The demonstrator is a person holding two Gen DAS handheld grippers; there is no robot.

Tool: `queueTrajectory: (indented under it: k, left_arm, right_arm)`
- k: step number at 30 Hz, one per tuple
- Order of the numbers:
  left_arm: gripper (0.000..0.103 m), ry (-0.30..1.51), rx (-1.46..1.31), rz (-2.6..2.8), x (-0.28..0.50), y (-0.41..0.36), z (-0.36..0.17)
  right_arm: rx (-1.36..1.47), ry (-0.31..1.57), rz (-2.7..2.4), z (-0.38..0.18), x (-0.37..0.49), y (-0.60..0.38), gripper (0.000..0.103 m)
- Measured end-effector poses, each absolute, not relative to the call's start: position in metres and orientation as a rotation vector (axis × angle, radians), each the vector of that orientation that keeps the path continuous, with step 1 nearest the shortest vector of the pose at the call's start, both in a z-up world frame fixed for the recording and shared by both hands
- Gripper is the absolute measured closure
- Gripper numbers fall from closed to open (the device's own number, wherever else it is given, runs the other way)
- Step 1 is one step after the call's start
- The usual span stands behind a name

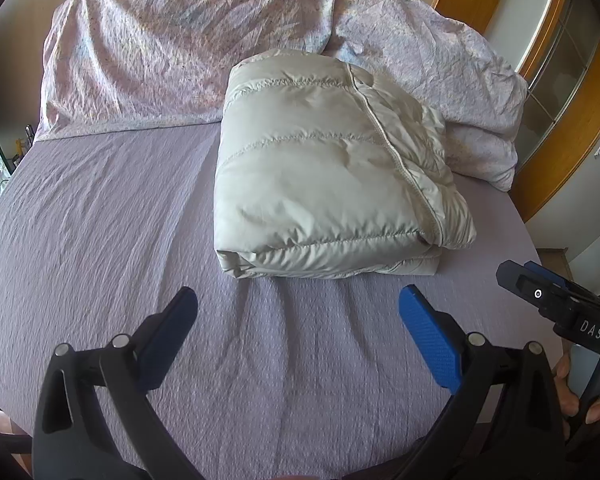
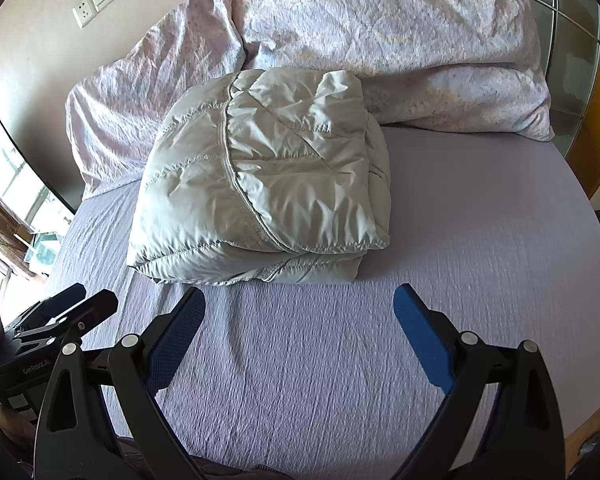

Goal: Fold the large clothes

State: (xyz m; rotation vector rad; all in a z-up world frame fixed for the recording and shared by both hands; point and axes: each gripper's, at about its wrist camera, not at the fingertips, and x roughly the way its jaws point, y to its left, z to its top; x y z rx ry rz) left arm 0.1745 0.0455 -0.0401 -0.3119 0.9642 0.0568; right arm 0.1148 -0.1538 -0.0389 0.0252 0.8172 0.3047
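- The left hand-held gripper (image 1: 298, 308) is held wide apart, nothing between its blue fingers (image 1: 428, 340), hovering over bare sheet just short of the jacket.
- Same deal for the right hand-held gripper (image 2: 299, 308): spread wide, nothing gripped, a bit off the bundle's near edge.
- A folded pale grey puffer jacket (image 1: 320, 176) is sat mid-bed as a squarish bundle, long axis running away from the cameras toward the headboard end, folded edge facing the grippers.
- Plenty of open lilac bed sheet (image 2: 480, 240) is seen to the jacket's left and right.
- A crumpled floral duvet (image 1: 160, 52) is piled right behind, touching the jacket's far end.
- The bed's right edge is bordered by a wooden-framed wardrobe (image 1: 572, 120).
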Motion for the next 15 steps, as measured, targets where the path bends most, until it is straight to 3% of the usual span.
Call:
queueTrajectory:
  k: [15]
  left_arm:
    - [0.003, 0.970, -0.310, 0.058, 0.1754, 0.0462, -0.0404]
  right_arm:
    - [0.025, 0.819, 0.304, -0.0411, 0.1153, -0.1522, 0.006]
